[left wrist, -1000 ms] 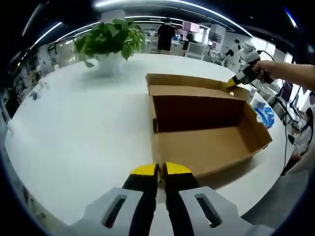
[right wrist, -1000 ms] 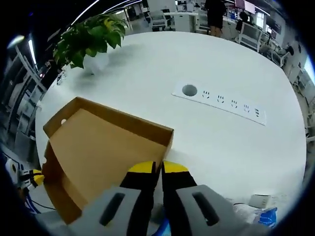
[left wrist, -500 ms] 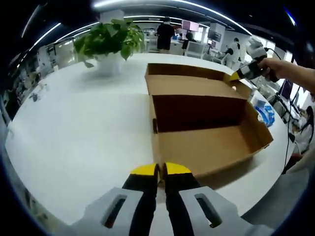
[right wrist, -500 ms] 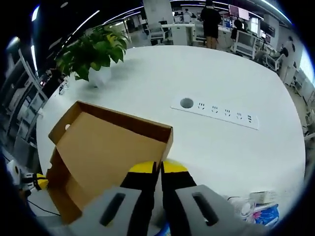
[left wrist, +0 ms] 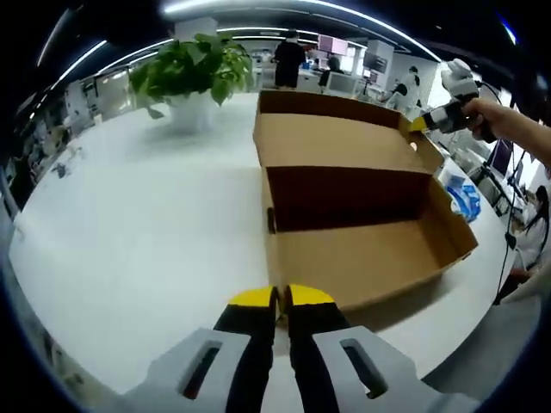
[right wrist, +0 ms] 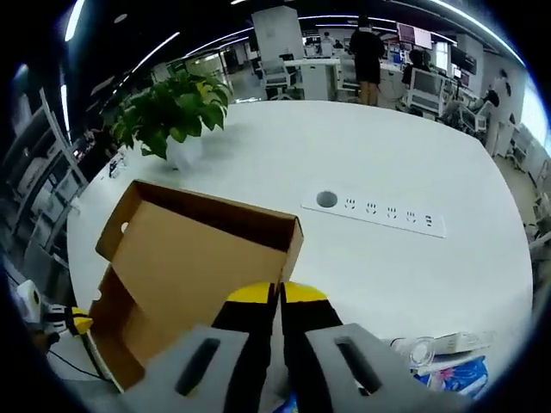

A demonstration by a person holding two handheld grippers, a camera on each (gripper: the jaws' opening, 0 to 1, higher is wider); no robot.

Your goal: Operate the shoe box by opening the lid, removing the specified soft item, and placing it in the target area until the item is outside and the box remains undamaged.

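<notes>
A brown cardboard shoe box point(left wrist: 362, 249) lies on the white table, its hinged lid point(left wrist: 336, 142) partly raised. The part of the inside that shows is bare cardboard, with a dark back wall. My left gripper point(left wrist: 280, 298) is shut, its yellow tips right in front of the box's near wall. My right gripper point(left wrist: 421, 124), held by a hand, is at the lid's far right corner. In the right gripper view, the right gripper point(right wrist: 275, 293) is shut on the rim of the lid point(right wrist: 194, 258). The left gripper point(right wrist: 73, 321) shows small at the box's far end.
A potted plant point(left wrist: 194, 69) point(right wrist: 172, 120) stands at the table's far side. A socket strip point(right wrist: 374, 213) is set into the table point(left wrist: 129, 224). A blue and white packet point(left wrist: 462, 202) lies right of the box. People and desks fill the background.
The lid has swung further up, with the right gripper rising at its corner. The left gripper and the box body have stayed put.
</notes>
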